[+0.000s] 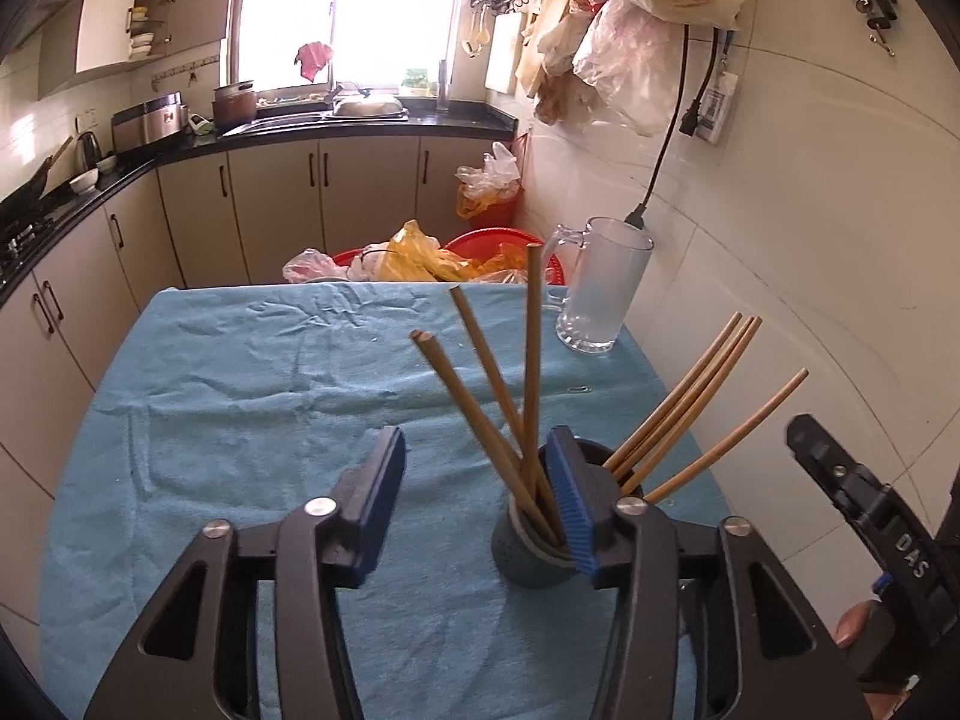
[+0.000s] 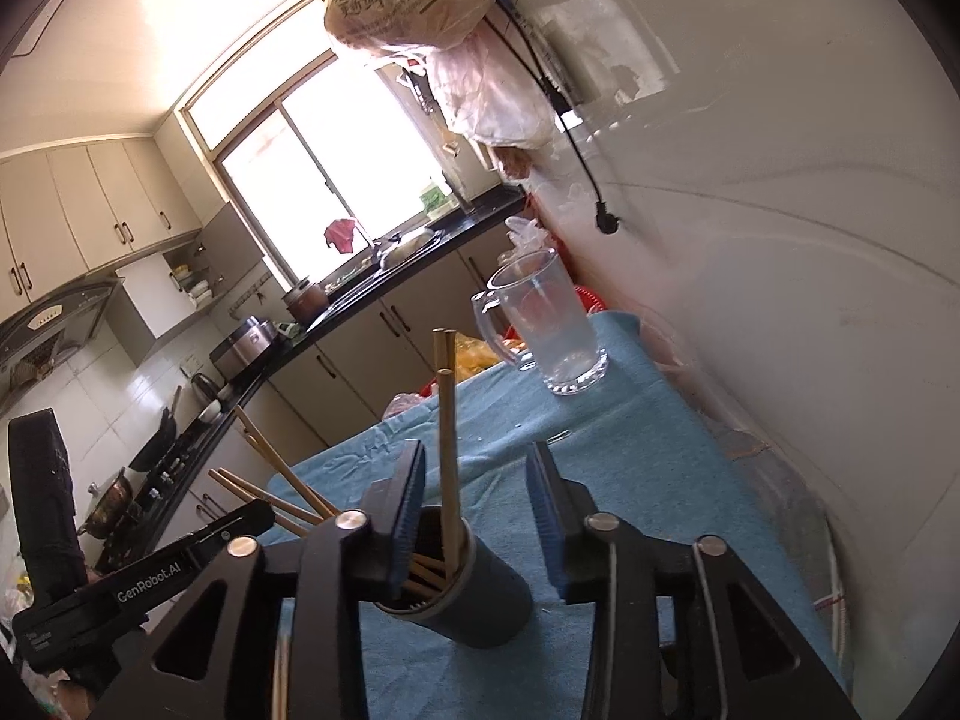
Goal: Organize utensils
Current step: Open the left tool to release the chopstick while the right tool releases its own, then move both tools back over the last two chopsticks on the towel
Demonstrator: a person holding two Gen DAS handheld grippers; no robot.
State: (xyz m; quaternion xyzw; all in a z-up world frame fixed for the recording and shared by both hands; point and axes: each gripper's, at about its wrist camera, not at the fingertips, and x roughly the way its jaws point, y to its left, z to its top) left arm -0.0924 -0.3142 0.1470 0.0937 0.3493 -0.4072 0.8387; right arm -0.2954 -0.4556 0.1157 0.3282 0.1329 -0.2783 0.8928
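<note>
Now both grippers (image 1: 477, 504) (image 2: 480, 516) tilted down, fingers (image 1: 384, 480) parted.

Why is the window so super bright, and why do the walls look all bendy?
Left wrist view: sunlight floods the window until it glares plain white, while the chopsticks in the dark cup stay sharp. Right wrist view: the window is blown out too, the white wall curves from the fisheye lens, and the picture is tilted, with dark corners.

Daylight floods through blown-out window (image 1: 348, 12); fisheye bends edges, dark vignette corners, focus sharp
</note>
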